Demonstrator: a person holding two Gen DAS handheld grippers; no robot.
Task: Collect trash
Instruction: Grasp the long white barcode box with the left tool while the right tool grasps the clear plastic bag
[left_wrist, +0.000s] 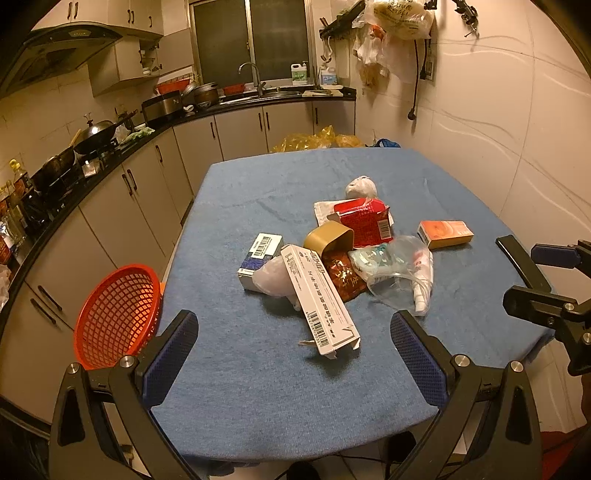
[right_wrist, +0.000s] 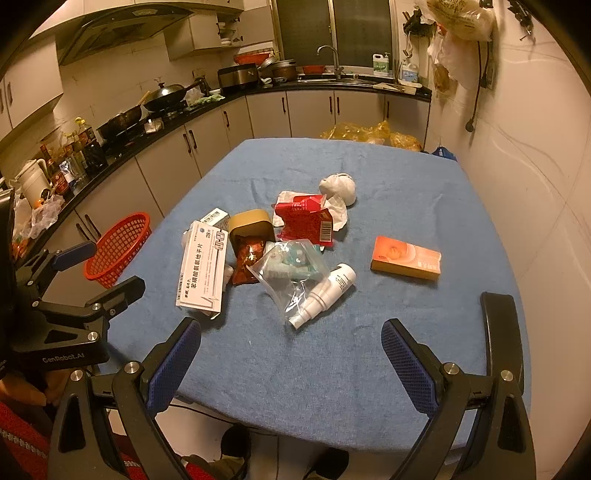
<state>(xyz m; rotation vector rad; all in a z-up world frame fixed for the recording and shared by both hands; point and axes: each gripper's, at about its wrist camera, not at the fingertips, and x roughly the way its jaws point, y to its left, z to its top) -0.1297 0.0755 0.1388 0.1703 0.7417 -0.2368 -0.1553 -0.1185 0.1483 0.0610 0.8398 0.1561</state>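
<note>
A pile of trash lies mid-table: a long white medicine box (left_wrist: 319, 299) (right_wrist: 203, 269), a torn red carton (left_wrist: 364, 219) (right_wrist: 306, 221), a gold tin (left_wrist: 328, 240) (right_wrist: 251, 225), a clear bag (left_wrist: 399, 273) (right_wrist: 291, 277) with a white tube (right_wrist: 325, 293), an orange box (left_wrist: 445, 234) (right_wrist: 406, 262) and a crumpled white wad (left_wrist: 361, 187) (right_wrist: 339, 188). An orange mesh basket (left_wrist: 116, 314) (right_wrist: 120, 247) sits off the table's left edge. My left gripper (left_wrist: 293, 347) and right gripper (right_wrist: 291, 354) are both open and empty, hovering over the near table edge.
The table carries a blue cloth (left_wrist: 277, 369) (right_wrist: 332, 369). A black chair back (right_wrist: 502, 332) stands at the right edge. Kitchen counters with pans (left_wrist: 96, 136) run along the left and back. Yellow bags (left_wrist: 314, 140) lie beyond the table's far end.
</note>
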